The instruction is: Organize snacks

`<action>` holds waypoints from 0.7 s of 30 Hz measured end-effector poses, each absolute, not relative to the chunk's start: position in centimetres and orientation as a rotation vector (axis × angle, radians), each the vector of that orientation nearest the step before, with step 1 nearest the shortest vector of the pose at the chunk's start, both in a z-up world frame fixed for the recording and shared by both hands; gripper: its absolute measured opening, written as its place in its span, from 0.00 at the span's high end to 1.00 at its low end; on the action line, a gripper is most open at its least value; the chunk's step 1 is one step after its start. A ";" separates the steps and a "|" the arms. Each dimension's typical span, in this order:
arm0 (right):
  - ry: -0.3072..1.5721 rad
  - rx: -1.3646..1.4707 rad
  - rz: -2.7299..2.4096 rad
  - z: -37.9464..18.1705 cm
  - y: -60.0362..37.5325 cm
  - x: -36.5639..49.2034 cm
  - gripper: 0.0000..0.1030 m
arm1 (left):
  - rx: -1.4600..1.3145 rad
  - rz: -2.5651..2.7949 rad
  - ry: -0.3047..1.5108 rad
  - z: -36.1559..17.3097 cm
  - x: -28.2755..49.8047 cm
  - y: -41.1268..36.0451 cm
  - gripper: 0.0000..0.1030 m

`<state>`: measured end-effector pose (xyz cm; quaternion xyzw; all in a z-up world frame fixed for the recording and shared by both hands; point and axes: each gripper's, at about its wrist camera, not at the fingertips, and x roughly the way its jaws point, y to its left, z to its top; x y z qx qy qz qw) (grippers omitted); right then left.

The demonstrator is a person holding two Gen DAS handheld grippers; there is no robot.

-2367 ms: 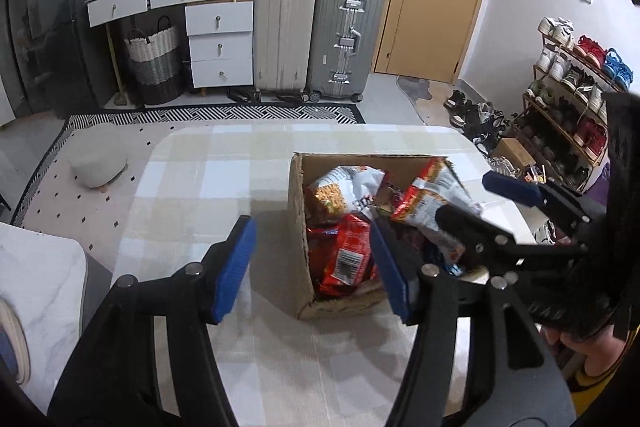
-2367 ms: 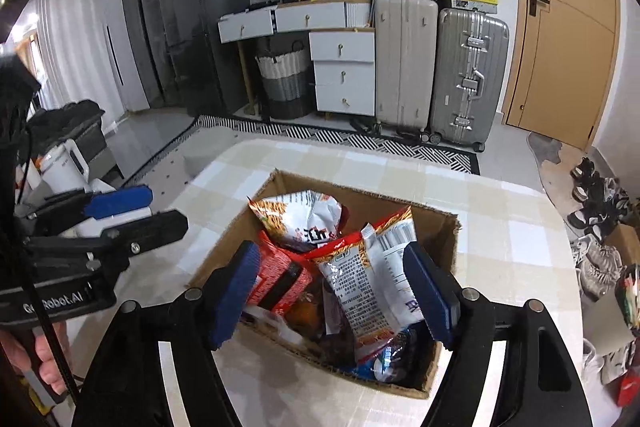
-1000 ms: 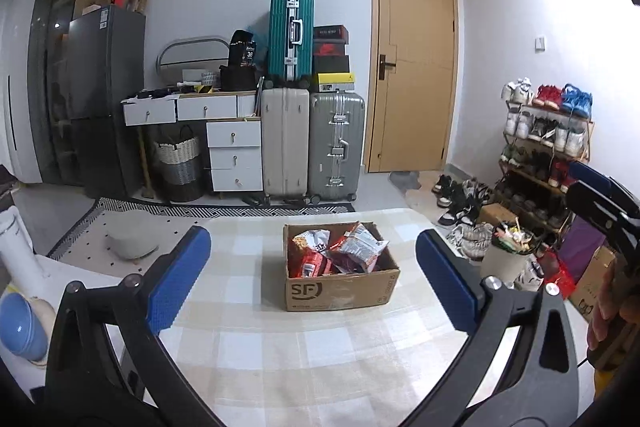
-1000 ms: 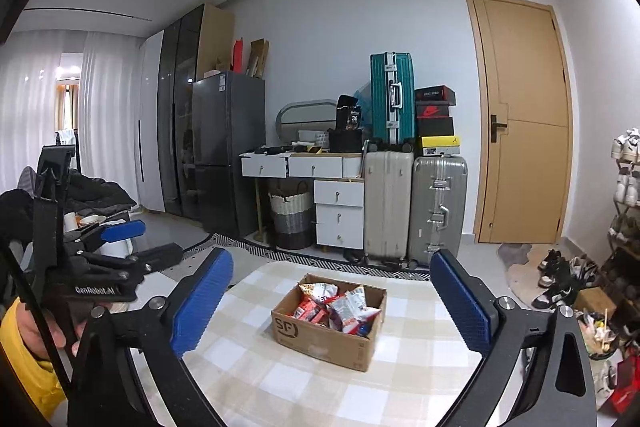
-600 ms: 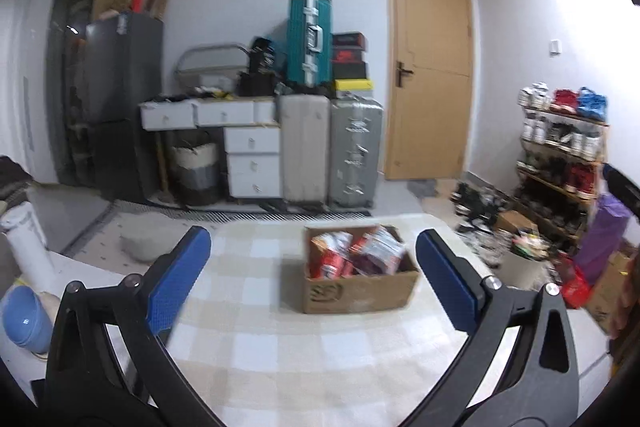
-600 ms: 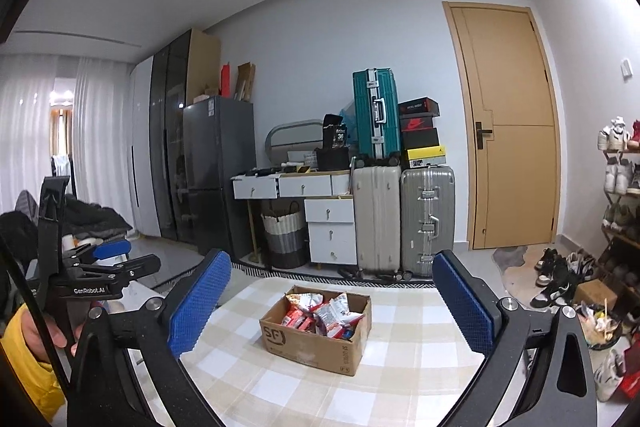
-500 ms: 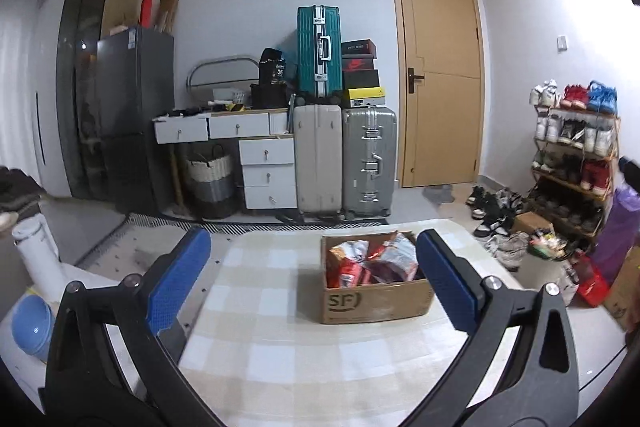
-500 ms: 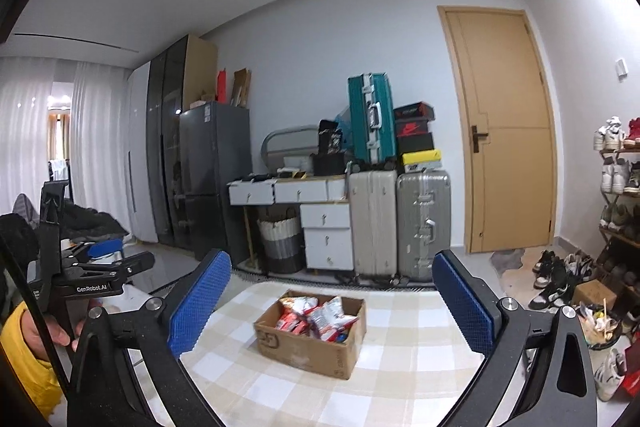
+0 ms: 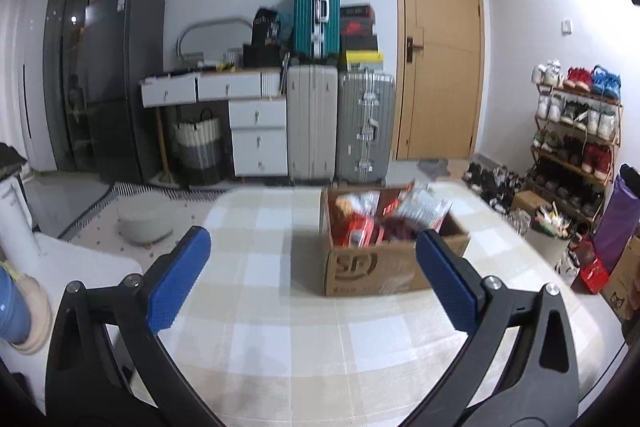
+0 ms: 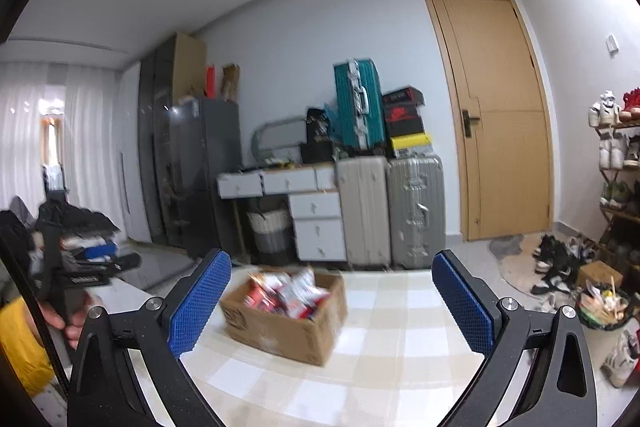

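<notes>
A brown cardboard box (image 9: 376, 267) full of red and white snack bags (image 9: 360, 223) stands on the checked tablecloth (image 9: 260, 327). My left gripper (image 9: 312, 281) is open and empty, held a short way in front of the box, which shows between its blue pads. In the right wrist view the box (image 10: 288, 327) and its snack bags (image 10: 284, 291) are blurred and sit farther off, toward the left pad. My right gripper (image 10: 332, 303) is open with nothing between its fingers. A hand (image 10: 60, 319) with a yellow sleeve holds the other tool at the left edge.
Suitcases (image 9: 340, 123), white drawers (image 9: 256, 131) and a dark fridge (image 9: 116, 83) line the back wall beside a wooden door (image 9: 440, 59). A shoe rack (image 9: 576, 131) stands at the right. A white side table (image 9: 60, 267) is left of the table.
Both grippers pulled far back from the box, where they hovered 2.4 s ago. In the last half second the left one came nearer the box again; the right view swung, blurring it.
</notes>
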<state>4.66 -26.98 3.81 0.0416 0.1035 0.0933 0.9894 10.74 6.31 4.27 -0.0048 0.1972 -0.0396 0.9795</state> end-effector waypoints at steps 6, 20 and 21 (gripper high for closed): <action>0.250 0.024 0.106 -3.3 -26.3 8.1 0.01 | -0.060 -0.029 0.457 -3.8 15.6 6.8 0.01; 0.204 0.025 0.091 -10.2 -26.0 9.0 0.01 | -0.013 -0.009 0.352 -12.0 17.7 6.0 0.00; 0.196 0.030 0.090 -10.1 -26.1 8.7 0.01 | 0.001 -0.010 0.336 -12.4 17.7 5.7 0.00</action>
